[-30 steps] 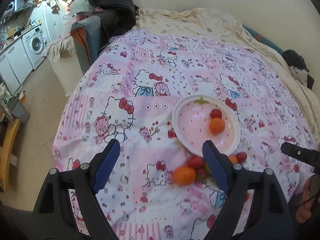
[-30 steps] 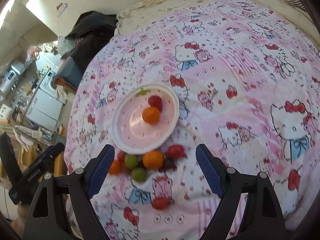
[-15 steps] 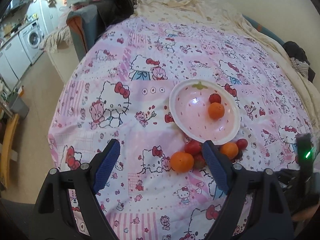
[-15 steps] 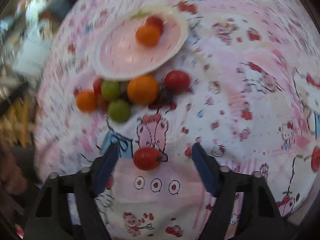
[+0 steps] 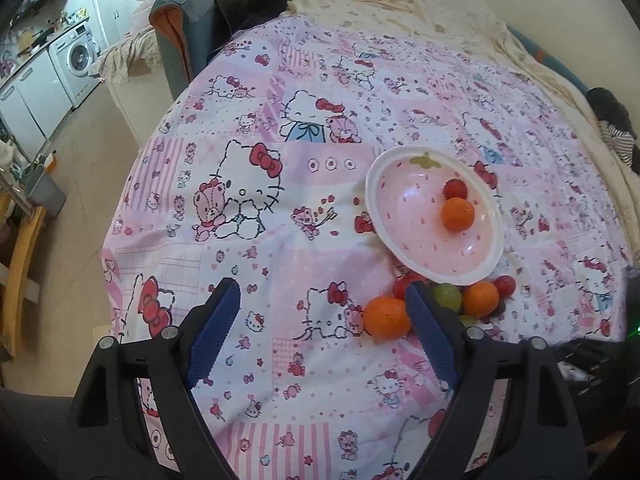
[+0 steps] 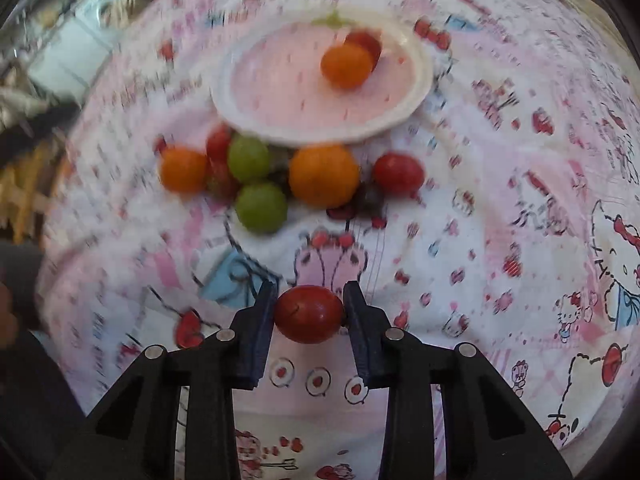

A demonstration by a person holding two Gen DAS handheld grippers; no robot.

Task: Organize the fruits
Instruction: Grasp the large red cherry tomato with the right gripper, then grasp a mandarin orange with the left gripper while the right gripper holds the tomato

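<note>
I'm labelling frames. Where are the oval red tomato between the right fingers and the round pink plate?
oval red tomato [image 6: 309, 314], right wrist view, middle of its skin.
round pink plate [image 5: 412, 208], left wrist view, bare inner surface left of the fruit.

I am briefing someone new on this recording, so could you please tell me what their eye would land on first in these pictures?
First, the red tomato between the right tongs, whose jaws are closing onto it, close to the camera. Beyond it lies a bright cluster of orange, green and red fruits on the cartoon-cat bedspread, just short of the pink plate, which already holds an orange fruit and a red one. The left tongs hang open over the bedspread.
</note>
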